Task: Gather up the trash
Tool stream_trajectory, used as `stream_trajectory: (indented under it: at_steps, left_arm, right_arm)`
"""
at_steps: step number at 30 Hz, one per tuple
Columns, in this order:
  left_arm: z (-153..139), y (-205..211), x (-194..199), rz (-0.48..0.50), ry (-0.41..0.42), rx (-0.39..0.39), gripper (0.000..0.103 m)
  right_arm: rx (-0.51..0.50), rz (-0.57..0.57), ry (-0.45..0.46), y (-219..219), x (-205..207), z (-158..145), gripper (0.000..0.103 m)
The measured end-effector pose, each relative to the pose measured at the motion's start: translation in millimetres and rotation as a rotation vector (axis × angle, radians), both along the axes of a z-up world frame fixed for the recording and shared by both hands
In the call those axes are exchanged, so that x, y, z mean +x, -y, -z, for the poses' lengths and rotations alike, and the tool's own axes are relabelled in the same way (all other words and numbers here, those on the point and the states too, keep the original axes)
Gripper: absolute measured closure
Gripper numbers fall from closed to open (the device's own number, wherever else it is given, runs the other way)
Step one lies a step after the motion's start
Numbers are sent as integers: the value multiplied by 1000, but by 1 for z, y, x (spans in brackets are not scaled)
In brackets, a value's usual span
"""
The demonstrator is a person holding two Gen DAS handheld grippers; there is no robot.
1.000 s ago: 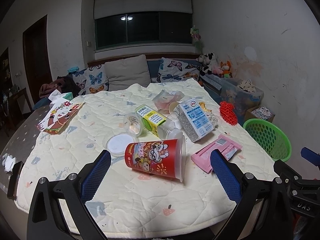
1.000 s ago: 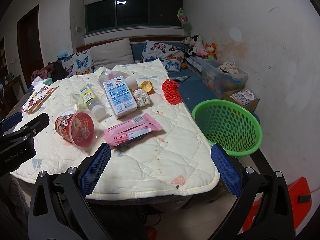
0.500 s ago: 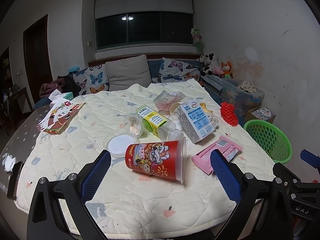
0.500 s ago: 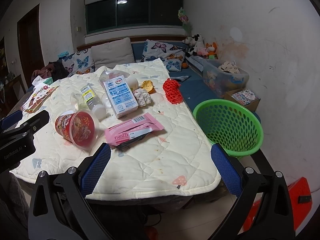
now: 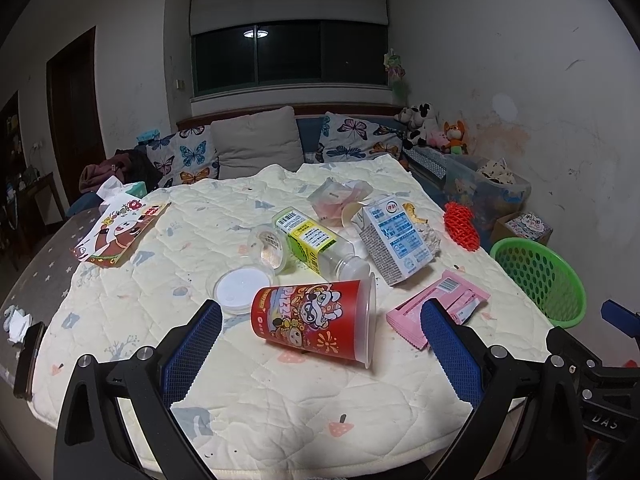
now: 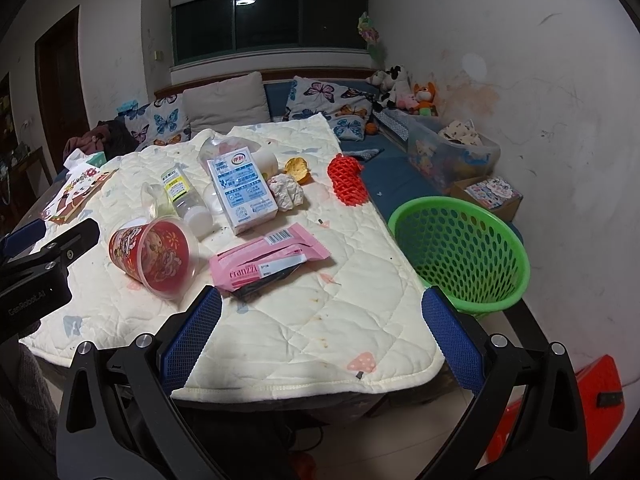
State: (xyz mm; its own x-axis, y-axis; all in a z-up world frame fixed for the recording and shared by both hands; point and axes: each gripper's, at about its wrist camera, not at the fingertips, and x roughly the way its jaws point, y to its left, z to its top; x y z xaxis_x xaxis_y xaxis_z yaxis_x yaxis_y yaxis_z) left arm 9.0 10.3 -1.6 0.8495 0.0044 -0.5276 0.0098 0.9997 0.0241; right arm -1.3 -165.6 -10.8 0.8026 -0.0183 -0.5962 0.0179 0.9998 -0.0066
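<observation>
A red printed cup [image 5: 316, 324] lies on its side at frame centre, mouth to the right. Above it lie a clear bottle [image 5: 316, 242] with a yellow-green label and a white milk carton [image 5: 394, 240]. A pink wrapper [image 5: 438, 306] lies flat at right; the green mesh basket [image 5: 538, 276] stands upright at far right.

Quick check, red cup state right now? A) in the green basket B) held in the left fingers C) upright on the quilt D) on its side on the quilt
D: the red cup lies on its side on the quilt, mouth toward the right; the basket looks empty, and both grippers are open, clear of it.
</observation>
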Motion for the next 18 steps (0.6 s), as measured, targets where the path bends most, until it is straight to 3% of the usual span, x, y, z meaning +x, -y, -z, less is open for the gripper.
stream_trajectory:
  at_steps: [18]
  left_arm:
    - [-1, -11, 17, -22, -11, 2, 7]
  right_arm:
    - [-5, -37, -26, -8, 24, 7, 4]
